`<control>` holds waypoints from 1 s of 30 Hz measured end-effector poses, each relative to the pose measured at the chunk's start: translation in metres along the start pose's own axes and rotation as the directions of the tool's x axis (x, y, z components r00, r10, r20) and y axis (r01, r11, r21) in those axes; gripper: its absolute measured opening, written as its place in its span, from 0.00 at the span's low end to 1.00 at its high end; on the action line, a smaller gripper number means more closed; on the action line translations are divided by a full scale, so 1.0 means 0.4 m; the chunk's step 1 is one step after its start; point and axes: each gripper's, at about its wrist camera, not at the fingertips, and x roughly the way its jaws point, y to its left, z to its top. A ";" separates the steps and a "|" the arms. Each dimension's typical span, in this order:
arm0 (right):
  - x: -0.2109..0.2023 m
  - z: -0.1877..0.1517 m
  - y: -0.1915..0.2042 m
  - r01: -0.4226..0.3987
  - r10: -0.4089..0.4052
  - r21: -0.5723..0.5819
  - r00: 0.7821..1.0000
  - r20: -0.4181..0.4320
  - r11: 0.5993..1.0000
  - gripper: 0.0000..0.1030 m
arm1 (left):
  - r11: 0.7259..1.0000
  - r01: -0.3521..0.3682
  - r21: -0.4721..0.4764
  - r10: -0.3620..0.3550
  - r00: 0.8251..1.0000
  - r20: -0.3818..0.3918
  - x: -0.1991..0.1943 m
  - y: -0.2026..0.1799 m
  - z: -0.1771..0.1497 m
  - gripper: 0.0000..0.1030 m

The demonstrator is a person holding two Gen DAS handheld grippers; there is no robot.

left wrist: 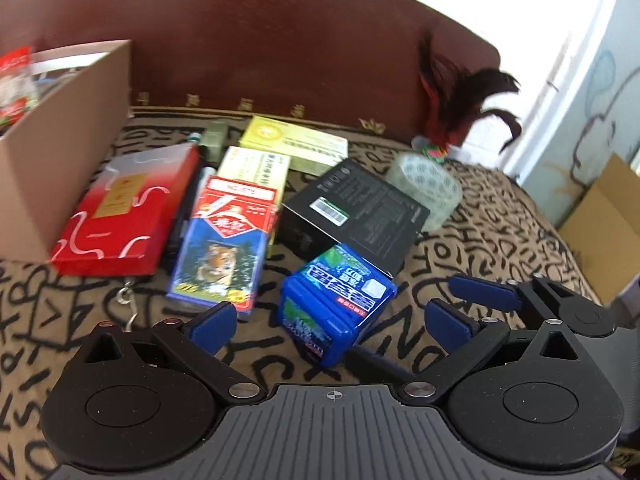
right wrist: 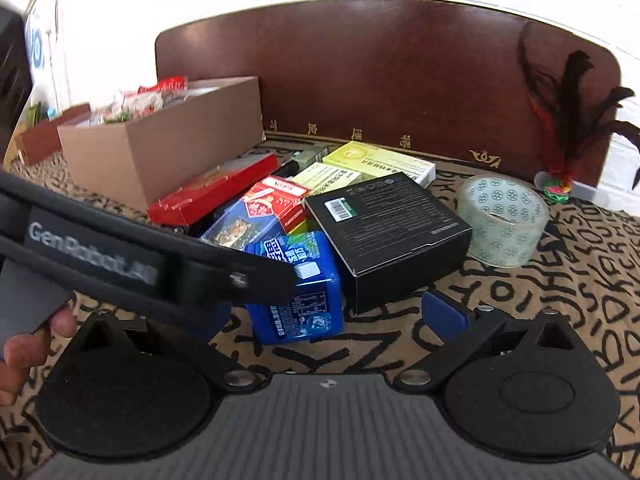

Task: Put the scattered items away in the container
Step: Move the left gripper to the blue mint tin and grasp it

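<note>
A blue plastic gum box lies on the patterned cloth, between the open fingers of my left gripper and my right gripper. Neither holds it. Behind it lie a black box, a tiger card pack, a red box, yellow-green boxes and a tape roll. The cardboard container stands at the left with snack packets inside. The left gripper's body crosses the right wrist view and hides part of the gum box.
A dark wooden headboard bounds the back. A feather shuttlecock leans against it at the right. A second cardboard piece stands beyond the right edge. A metal hook lies below the red box.
</note>
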 end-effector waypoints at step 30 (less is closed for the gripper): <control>-0.015 -0.025 0.054 -0.184 0.178 -0.056 0.980 -0.093 0.981 0.65 | 0.987 0.150 -0.057 -0.156 0.978 -0.140 0.031 0.053 -0.060 0.80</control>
